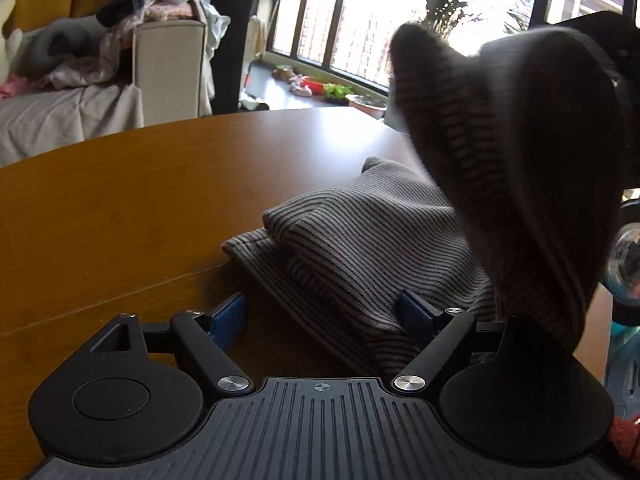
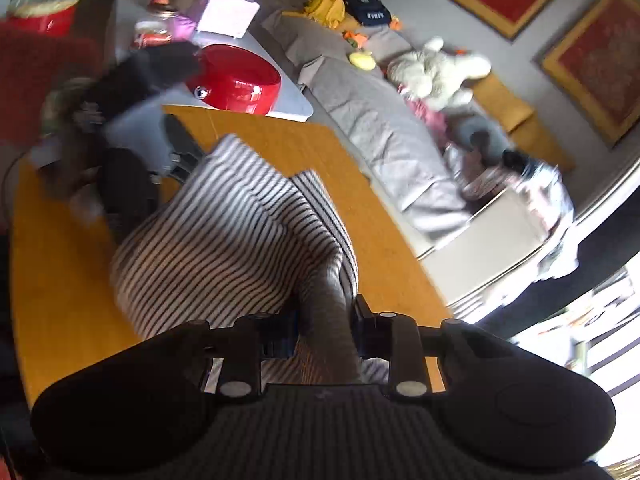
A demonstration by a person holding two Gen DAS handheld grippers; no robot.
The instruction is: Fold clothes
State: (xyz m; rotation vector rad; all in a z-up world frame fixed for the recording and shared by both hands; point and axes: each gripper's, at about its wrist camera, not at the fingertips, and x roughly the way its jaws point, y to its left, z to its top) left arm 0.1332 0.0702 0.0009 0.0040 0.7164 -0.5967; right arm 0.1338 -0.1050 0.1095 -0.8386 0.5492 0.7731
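A grey-and-dark striped garment [image 1: 360, 240] lies partly folded on the brown wooden table [image 1: 120, 208]. One part of it rises in a tall, blurred flap [image 1: 520, 152] at the right of the left wrist view. My left gripper [image 1: 324, 312] is open, its blue pads [image 1: 230, 314] spread around the garment's near edge, holding nothing. My right gripper [image 2: 324, 332] is shut on a bunched fold of the striped garment [image 2: 224, 232] and holds it above the table [image 2: 60, 280]. The left tool shows as a dark blur [image 2: 128, 188] beyond the cloth.
A sofa [image 1: 72, 112] piled with clothes and soft toys [image 2: 436, 68] stands past the table's far edge. A red bowl [image 2: 240, 80] sits on a white side table [image 2: 296, 108]. Windows and plants [image 1: 460, 4] are behind.
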